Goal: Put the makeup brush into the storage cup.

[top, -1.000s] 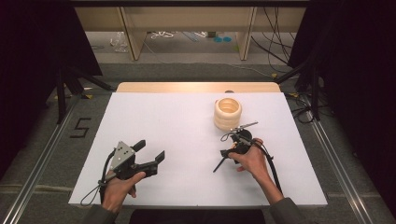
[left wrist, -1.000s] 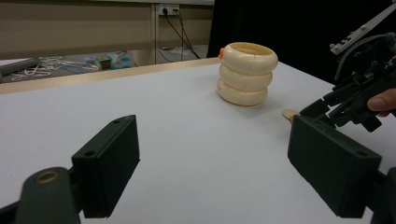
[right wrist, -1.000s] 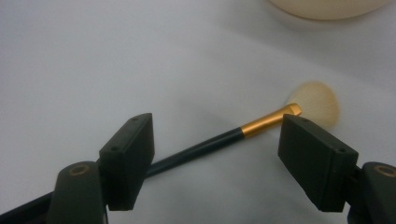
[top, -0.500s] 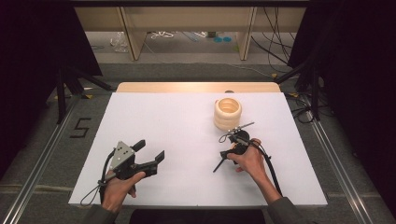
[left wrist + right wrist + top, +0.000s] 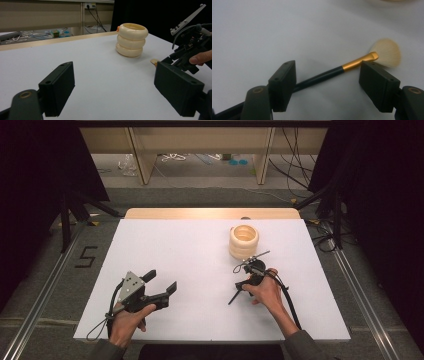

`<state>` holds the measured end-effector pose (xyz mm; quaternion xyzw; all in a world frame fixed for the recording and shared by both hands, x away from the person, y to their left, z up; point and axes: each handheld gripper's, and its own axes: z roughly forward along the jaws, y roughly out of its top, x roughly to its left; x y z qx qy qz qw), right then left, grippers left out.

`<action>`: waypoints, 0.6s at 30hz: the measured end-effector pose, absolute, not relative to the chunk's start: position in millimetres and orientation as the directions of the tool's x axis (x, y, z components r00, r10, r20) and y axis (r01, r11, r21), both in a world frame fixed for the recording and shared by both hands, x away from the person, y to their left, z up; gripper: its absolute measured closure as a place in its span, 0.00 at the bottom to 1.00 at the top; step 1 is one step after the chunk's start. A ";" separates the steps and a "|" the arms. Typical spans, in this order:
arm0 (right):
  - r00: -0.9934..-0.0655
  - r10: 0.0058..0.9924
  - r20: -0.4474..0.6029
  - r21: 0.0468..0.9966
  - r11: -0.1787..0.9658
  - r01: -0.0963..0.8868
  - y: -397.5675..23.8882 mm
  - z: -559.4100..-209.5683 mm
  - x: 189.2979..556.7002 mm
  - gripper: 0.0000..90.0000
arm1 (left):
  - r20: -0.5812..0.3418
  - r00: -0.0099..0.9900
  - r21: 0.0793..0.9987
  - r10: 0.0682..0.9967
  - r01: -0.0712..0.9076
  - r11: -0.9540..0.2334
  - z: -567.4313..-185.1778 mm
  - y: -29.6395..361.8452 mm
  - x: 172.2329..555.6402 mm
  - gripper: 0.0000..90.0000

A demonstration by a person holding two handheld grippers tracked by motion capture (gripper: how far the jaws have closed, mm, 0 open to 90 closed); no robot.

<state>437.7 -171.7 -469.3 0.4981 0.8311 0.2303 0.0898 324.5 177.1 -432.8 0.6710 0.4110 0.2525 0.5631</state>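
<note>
A: What is carried on the desk (image 5: 190, 250)?

B: A flat, matte white top is seen, with a strip of pale wood along its 12 o'clock edge. At about 1 o'clock from the desk's centre a cream holder (image 5: 244, 240) is set upright. It is shaped as three rounded rings stacked into a hollow tube, smooth and slightly glossy, and a small orange bit is seen at its rim in the left gripper view.

A: And the brush?

B: The brush (image 5: 352, 64) is laid flat on the desk, at about 6 o'clock from the holder and near it. A thin glossy black handle is joined to a gold metal ferrule, which is flattened where a soft, pale fan of bristles spreads out.

A: How is the right gripper (image 5: 248, 279) set?

B: It is held low over the brush with its blocky black jaws spread wide. The handle is crossed by the gap between them, and the ferrule is seen just beside one jaw. Whether the brush is touched cannot be told. The gripper is wrapped by the right hand (image 5: 265, 292).

A: And the left gripper (image 5: 161, 286)?

B: It is held at about 7 o'clock on the desk, well apart from the holder. Its rectangular matte jaws are spread wide around nothing, and a grey three-cornered plate is borne on top.
</note>
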 end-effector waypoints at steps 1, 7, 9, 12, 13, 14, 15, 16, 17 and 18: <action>-0.496 0.866 0.066 0.476 0.410 0.778 -171.1 -469.8 437.4 0.35 | -0.123 0.535 0.963 0.836 0.267 -0.029 -432.8 177.1 324.5 0.18; -0.507 0.861 0.038 0.470 0.432 0.770 -166.7 -470.1 435.5 0.35 | -0.122 0.536 0.963 0.836 0.268 -0.031 -432.8 177.3 324.5 0.18; -0.512 0.859 0.027 0.467 0.442 0.766 -166.1 -470.1 435.5 0.35 | -0.121 0.536 0.963 0.835 0.268 -0.032 -432.7 177.3 324.3 0.18; -0.509 0.861 0.014 0.459 0.447 0.768 -163.8 -470.2 434.2 0.36 | -0.122 0.536 0.963 0.835 0.267 -0.031 -432.7 177.3 324.4 0.18; -0.524 0.852 -0.003 0.463 0.465 0.755 -164.1 -470.5 434.8 0.36 | -0.122 0.536 0.963 0.835 0.268 -0.030 -432.7 177.3 324.4 0.18; -0.525 0.851 -0.007 0.460 0.468 0.754 -163.5 -470.2 434.4 0.37 | -0.122 0.536 0.963 0.835 0.267 -0.031 -432.7 177.4 324.4 0.18; -0.524 0.852 -0.006 0.458 0.468 0.755 -163.3 -470.0 434.2 0.37 | -0.123 0.536 0.963 0.835 0.267 -0.030 -432.6 177.3 324.3 0.18; -0.527 0.850 -0.007 0.458 0.471 0.754 -163.6 -470.0 434.4 0.38 | -0.123 0.536 0.963 0.835 0.267 -0.030 -432.6 177.3 324.3 0.18; -0.532 0.847 -0.005 0.456 0.475 0.752 -164.3 -469.8 434.8 0.40 | -0.123 0.536 0.963 0.835 0.268 -0.030 -432.6 177.4 324.3 0.18; -0.539 0.843 -0.006 0.455 0.482 0.749 -165.3 -469.4 435.2 0.42 | -0.123 0.536 0.963 0.836 0.267 -0.030 -432.6 177.3 324.3 0.18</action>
